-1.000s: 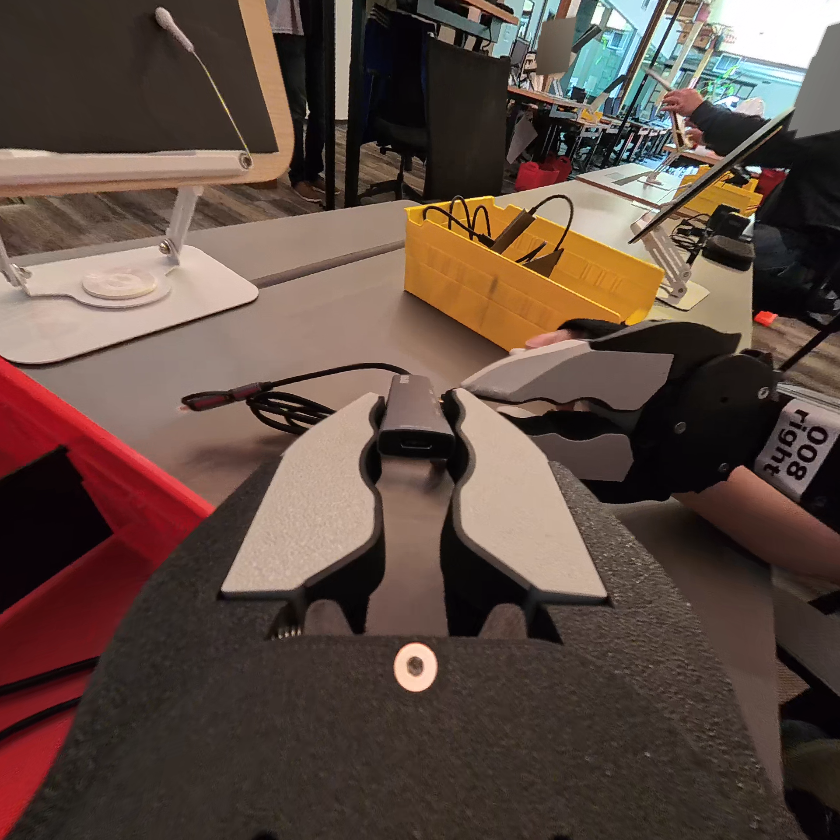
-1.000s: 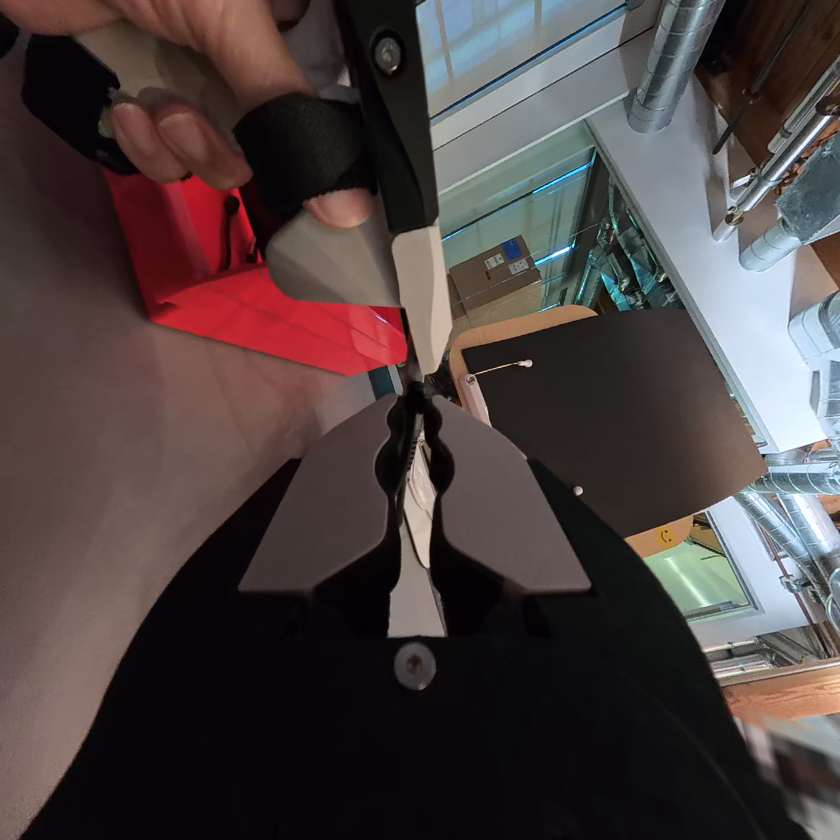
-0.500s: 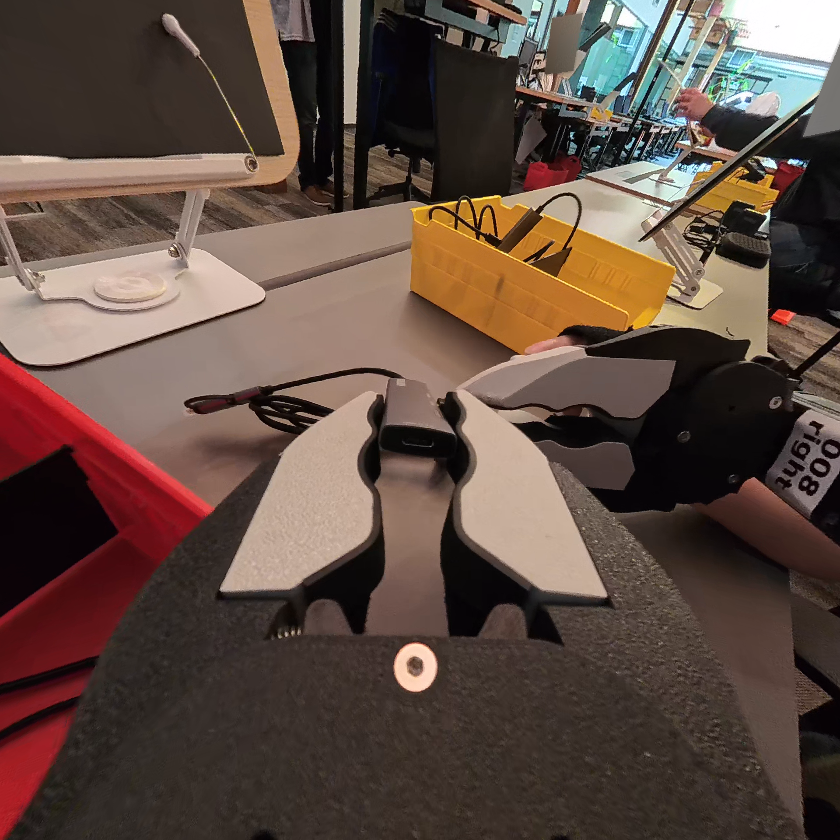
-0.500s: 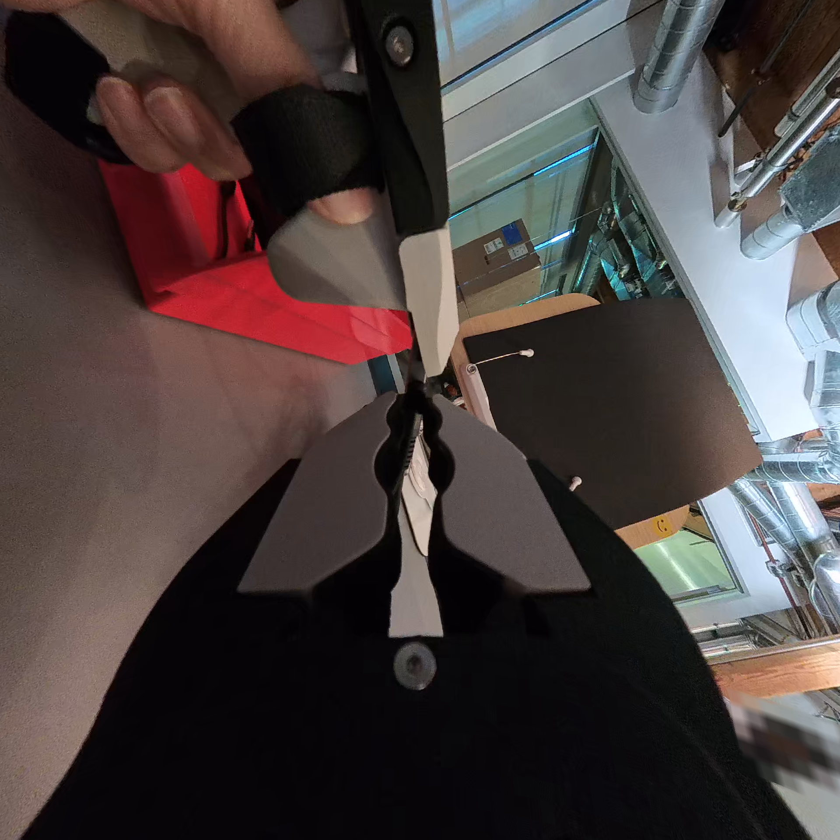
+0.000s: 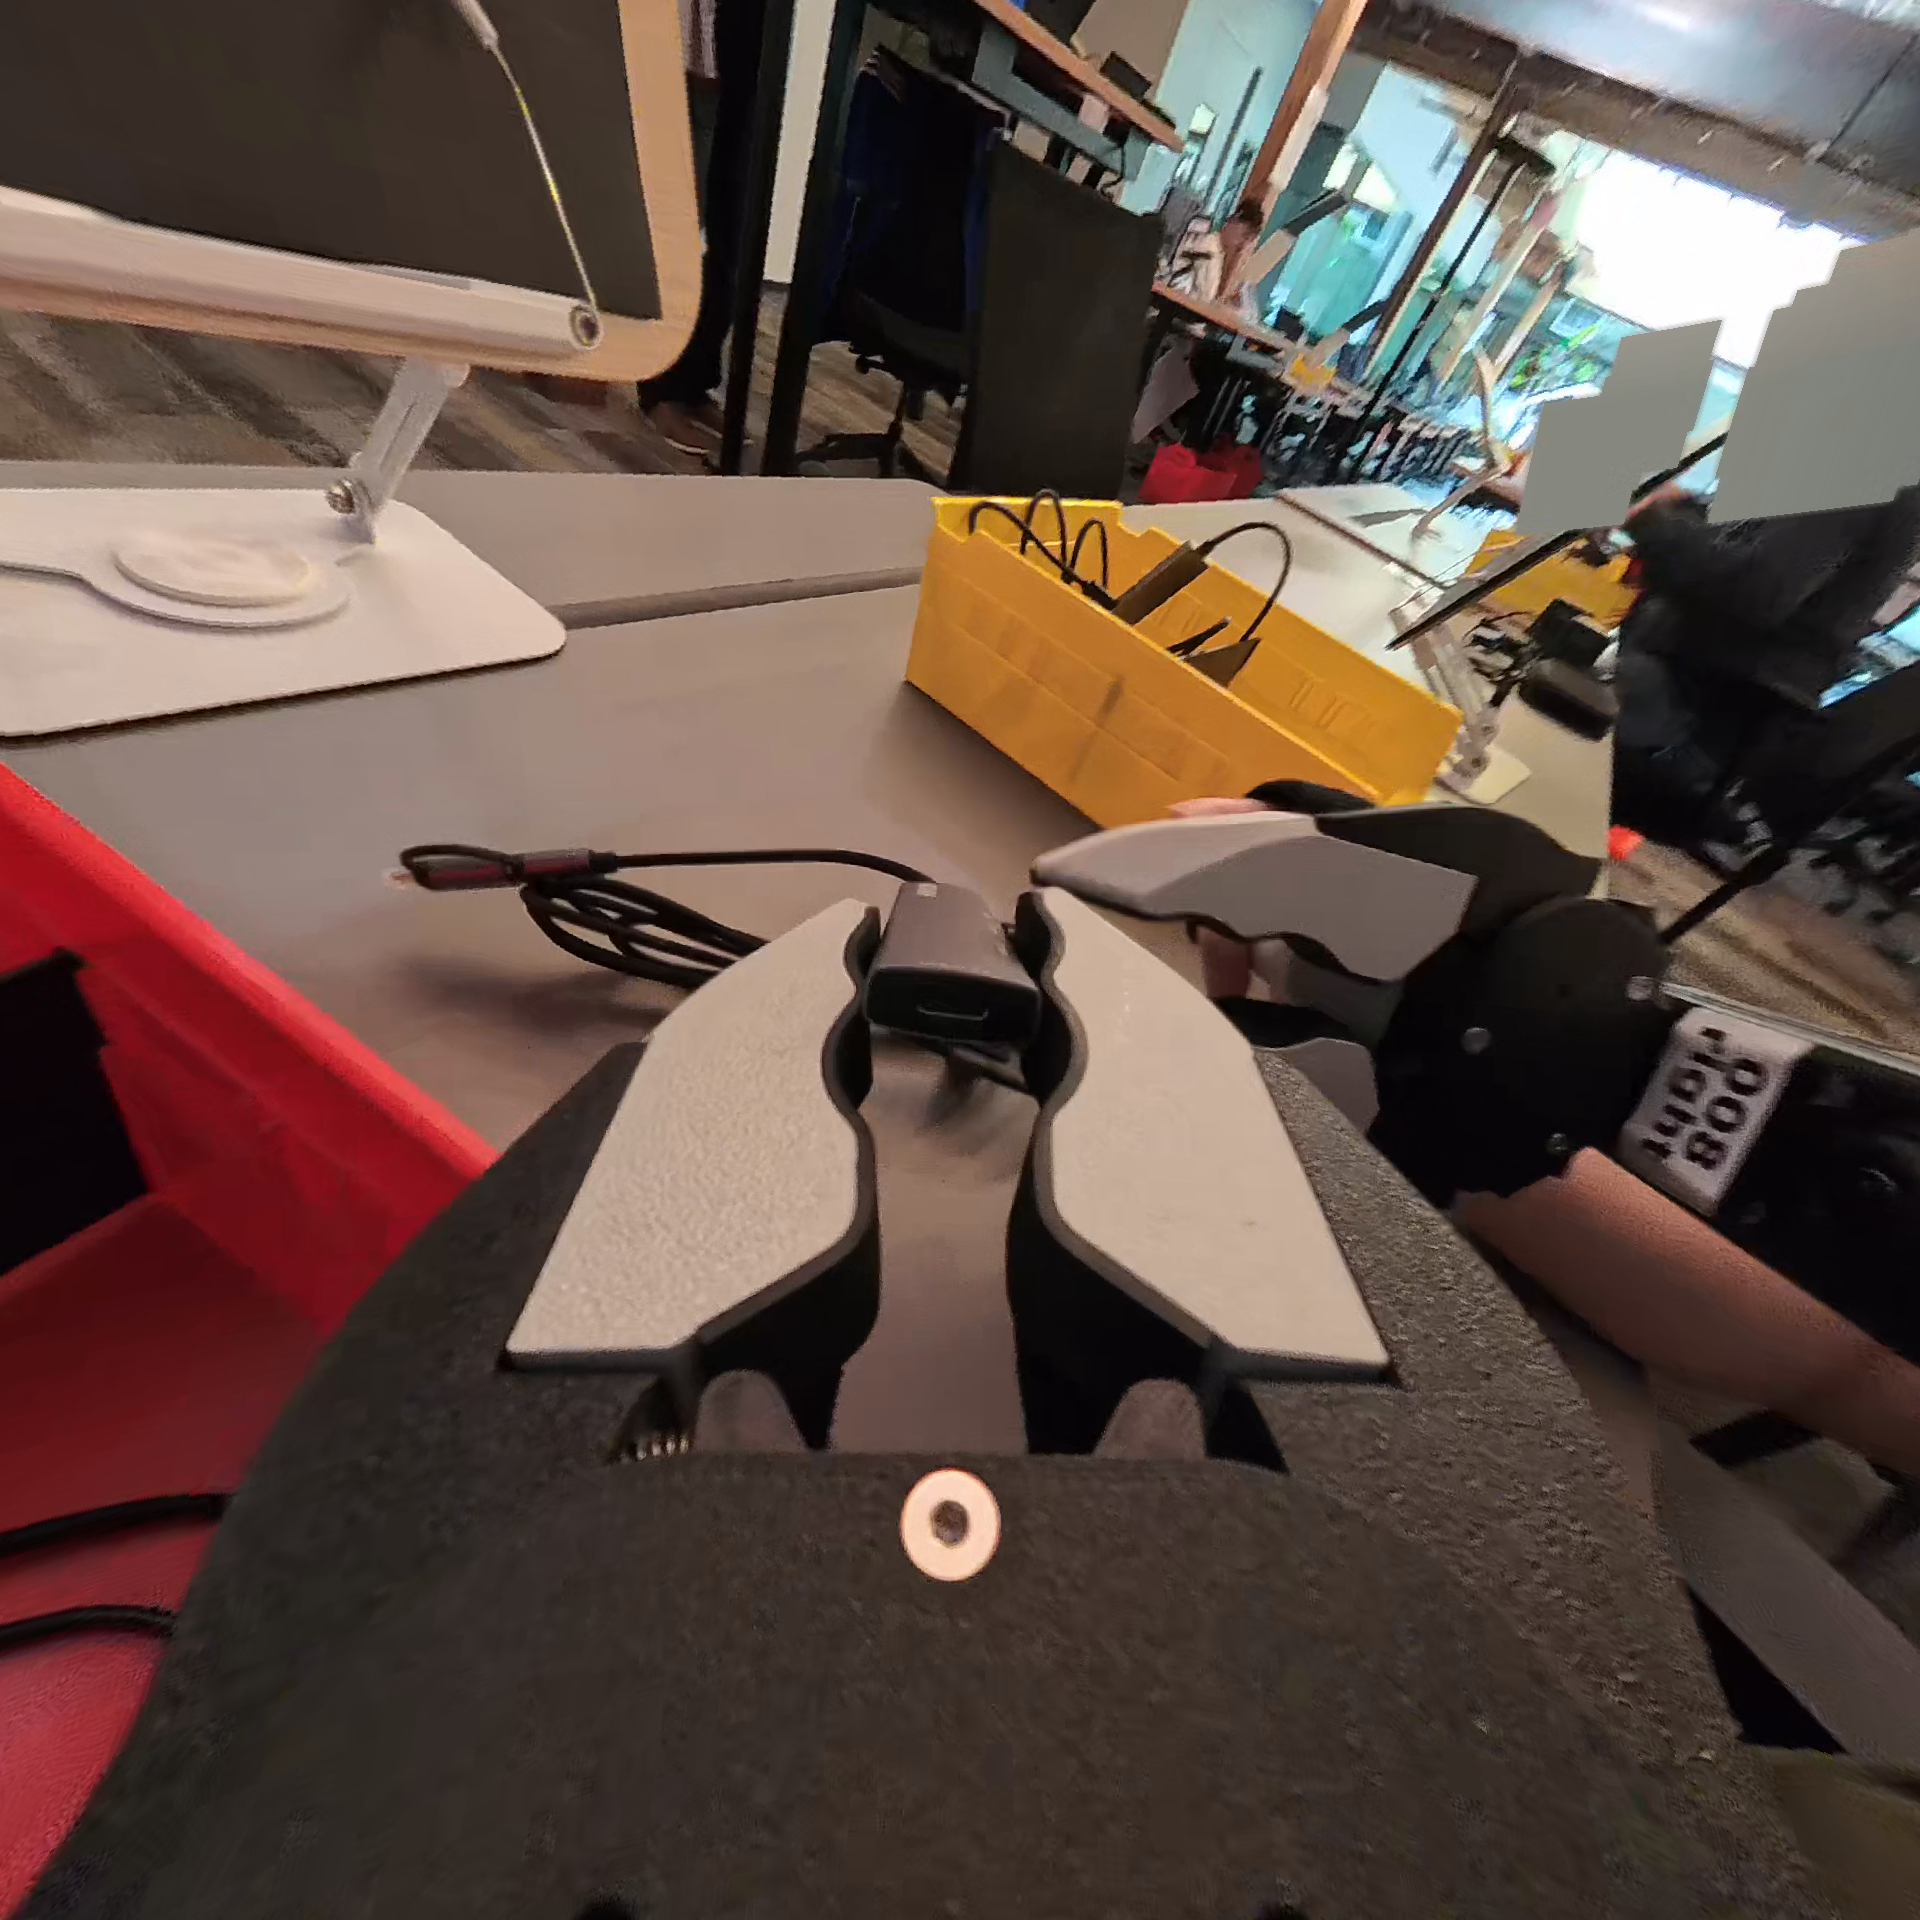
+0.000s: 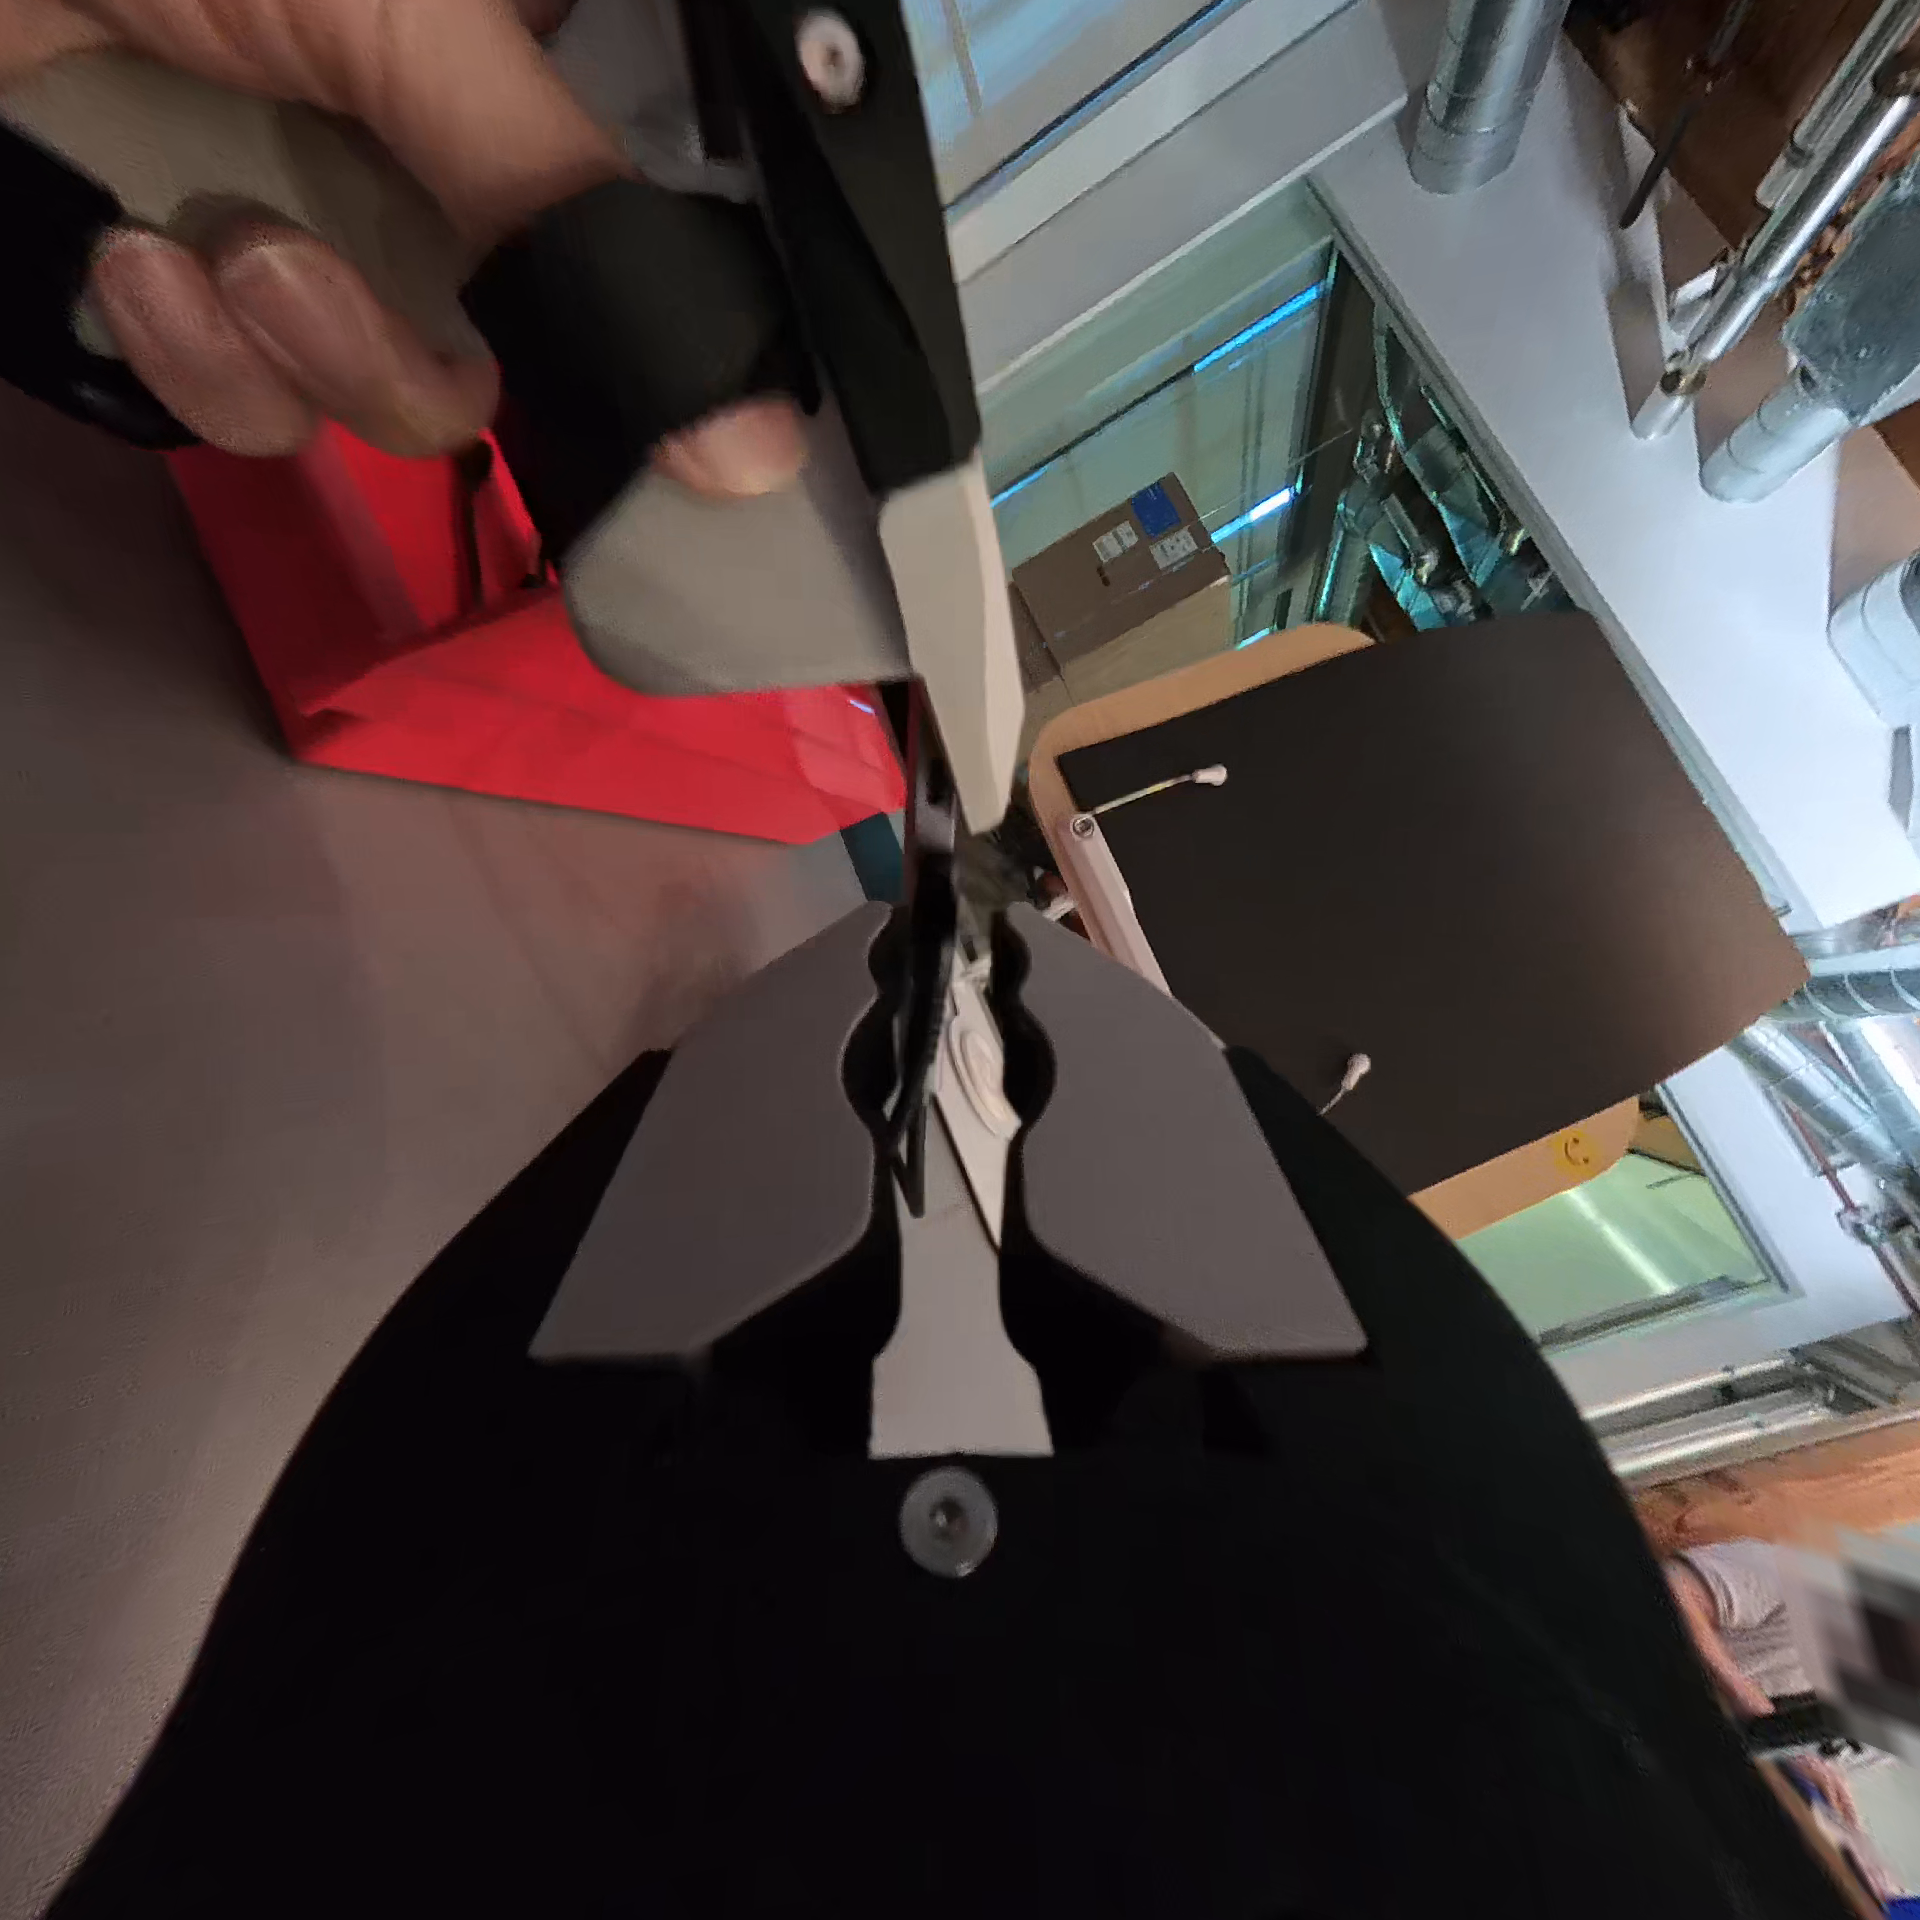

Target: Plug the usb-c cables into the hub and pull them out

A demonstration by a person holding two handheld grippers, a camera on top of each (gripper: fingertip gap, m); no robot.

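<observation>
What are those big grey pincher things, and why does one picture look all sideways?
They are two hand-held grabbing tools, and a person squeezes one in each hand. Each tool carries a little camera that looks along its two fingers, so you get one picture per tool.

In the left tool's picture, the left claw pinches a small dark grey box, the hub, from both sides. A black cable lies coiled on the grey table behind it. There is also a yellow bin with more cables, a red bin, and a white stand. The right claw comes in from the side.

The other picture is sideways because the right tool is turned over. Its fingers stand a little apart, with a thin black cable running between them. Whether they squeeze it is too blurry to tell.
</observation>
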